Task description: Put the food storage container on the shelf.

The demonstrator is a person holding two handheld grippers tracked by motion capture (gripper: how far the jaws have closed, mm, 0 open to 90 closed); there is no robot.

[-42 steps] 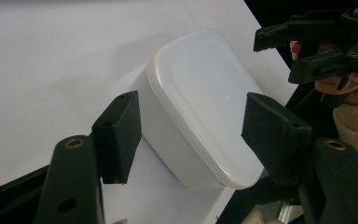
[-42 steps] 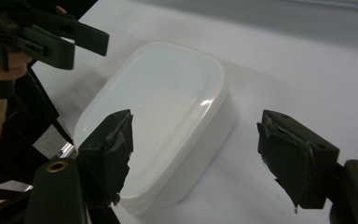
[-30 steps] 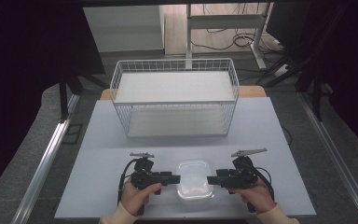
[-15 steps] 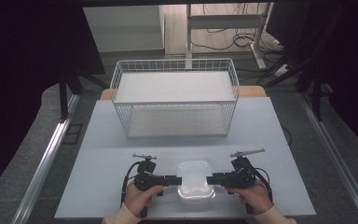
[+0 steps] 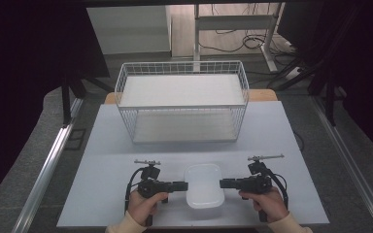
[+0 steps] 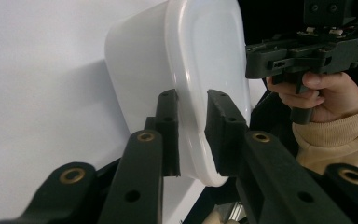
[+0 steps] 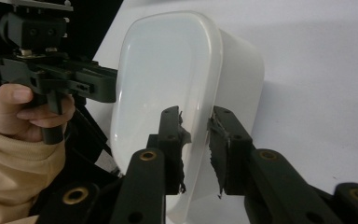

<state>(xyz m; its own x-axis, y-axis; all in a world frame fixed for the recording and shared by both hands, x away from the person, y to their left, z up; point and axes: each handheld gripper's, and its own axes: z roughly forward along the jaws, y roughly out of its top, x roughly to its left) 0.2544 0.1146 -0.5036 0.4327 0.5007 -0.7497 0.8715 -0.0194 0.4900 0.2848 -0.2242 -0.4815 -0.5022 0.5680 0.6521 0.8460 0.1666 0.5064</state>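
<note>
In the high view, a lidded white plastic container [image 5: 204, 191] is being kept at the near edge of the pale table [image 5: 102, 145], midway between the two hands; it is being flanked by the left gripper [image 5: 183, 186] on its left side and by the right gripper [image 5: 223, 183] on its right side, each being held level and pointed inward at it; a white wire basket [image 5: 182, 108] is being left standing at the far side of the table, well apart from the container.

In the left gripper view, the container's rim [image 6: 193, 116] is being taken between the two black jaws, which have just been closing to a narrow gap; the pads are being pressed against the rim from both sides; the other gripper [image 6: 256, 58] is being seen beyond, held in a hand [image 6: 321, 91] with a tan sleeve.

In the right gripper view, the opposite edge of the container [image 7: 168, 84] is being pinched between jaws that have likewise just been closing; the frayed pads [image 7: 182, 135] are being set against the lid's rim; the opposing gripper [image 7: 107, 84] is being seen touching the far side.
</note>
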